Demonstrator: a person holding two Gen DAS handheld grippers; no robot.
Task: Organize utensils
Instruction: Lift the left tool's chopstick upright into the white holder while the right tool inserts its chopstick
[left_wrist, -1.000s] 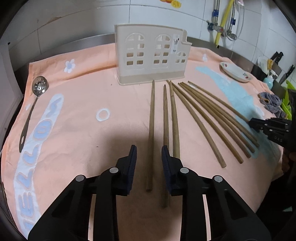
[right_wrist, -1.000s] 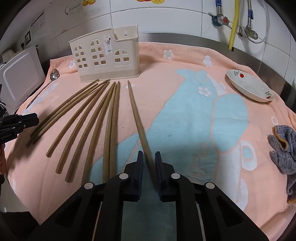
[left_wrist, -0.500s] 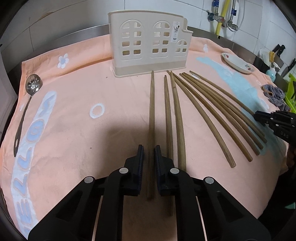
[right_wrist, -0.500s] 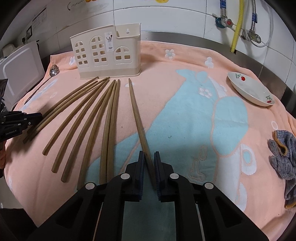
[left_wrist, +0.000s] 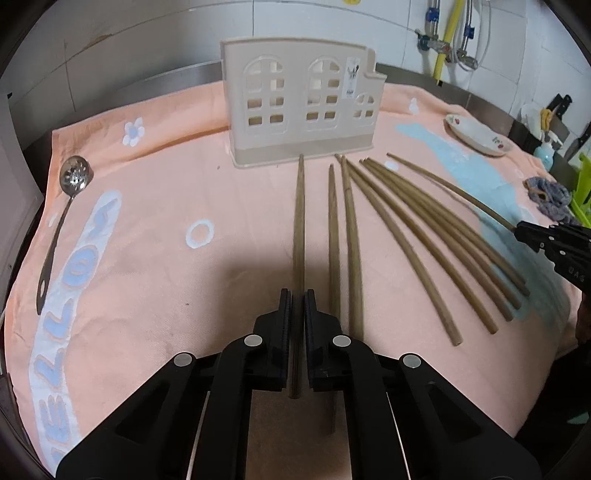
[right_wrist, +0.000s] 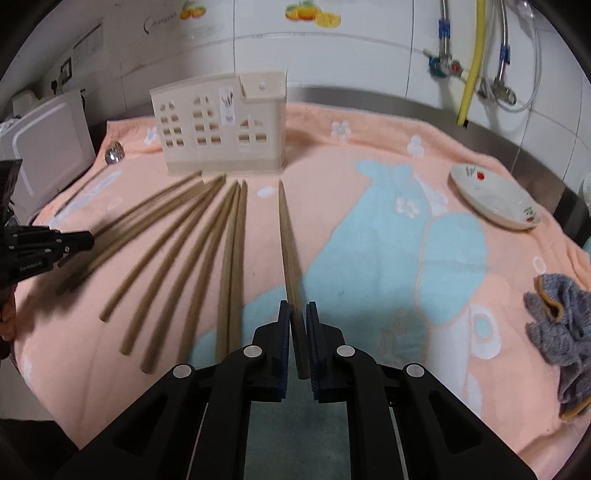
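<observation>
Several long wooden chopsticks (left_wrist: 406, 236) lie fanned on an orange towel (left_wrist: 155, 229) in front of a beige utensil holder (left_wrist: 301, 107) with window cut-outs. My left gripper (left_wrist: 297, 295) is shut on the leftmost chopstick (left_wrist: 299, 221), which points at the holder. My right gripper (right_wrist: 296, 308) is shut on the rightmost chopstick (right_wrist: 288, 236), lifted off the towel; it also shows at the right edge of the left wrist view (left_wrist: 524, 230). The holder (right_wrist: 221, 129) stands at the back in the right wrist view. A slotted metal spoon (left_wrist: 62, 214) lies at the far left.
A white dish (right_wrist: 495, 199) sits on the towel at the back right. A grey cloth (right_wrist: 561, 317) lies at the right edge. A white appliance (right_wrist: 44, 147) stands at the left. Pipes and a tiled wall are behind.
My left gripper closed from open onto the leftmost chopstick and moved forward. My right gripper, shut on the rightmost chopstick, has raised it and moved toward the holder.
</observation>
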